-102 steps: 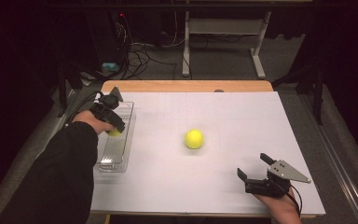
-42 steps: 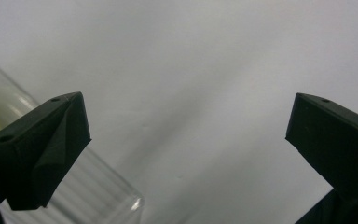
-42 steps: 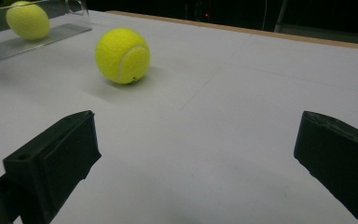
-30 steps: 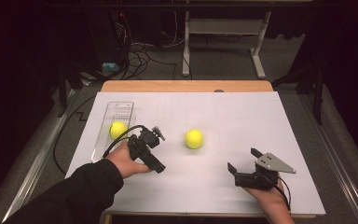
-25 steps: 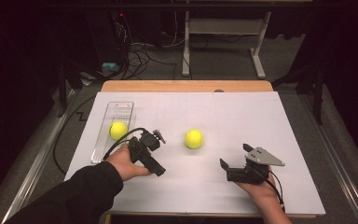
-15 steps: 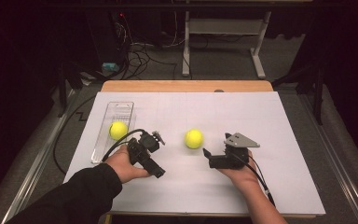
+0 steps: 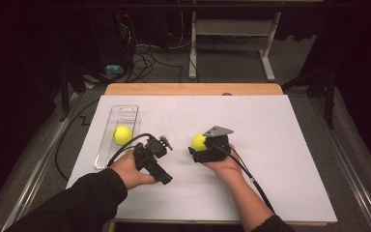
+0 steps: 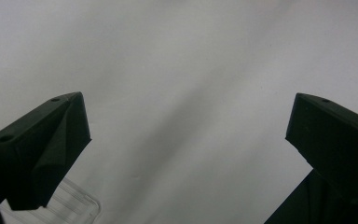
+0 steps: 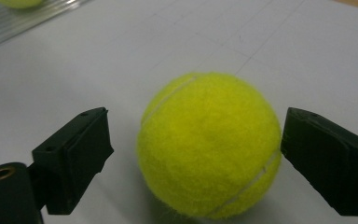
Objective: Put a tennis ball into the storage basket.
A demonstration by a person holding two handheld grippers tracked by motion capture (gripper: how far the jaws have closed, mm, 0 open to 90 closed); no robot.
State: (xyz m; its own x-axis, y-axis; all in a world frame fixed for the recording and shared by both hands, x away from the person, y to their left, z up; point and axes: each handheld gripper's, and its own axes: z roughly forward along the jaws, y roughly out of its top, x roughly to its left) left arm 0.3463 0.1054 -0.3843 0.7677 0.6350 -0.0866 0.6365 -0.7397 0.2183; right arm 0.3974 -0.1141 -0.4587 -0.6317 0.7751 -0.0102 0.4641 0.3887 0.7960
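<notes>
Right gripper (image 9: 193, 140) had advanced to centre ball (image 7: 198, 141), jaws spread astride it, not clamped. Left gripper (image 8: 186, 135) unmoved, agape. Second ball (image 7: 122, 135) in tray (image 7: 125, 112) at 9 o'clock. Sheet (image 7: 280, 145) bare toward 3 o'clock.

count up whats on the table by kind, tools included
Tennis balls: 2, one in the clear tray at, one between the right tool's open jaws at
Clear trays: 1
Hand-held tools: 2, counting the left tool
Total: 5
</notes>
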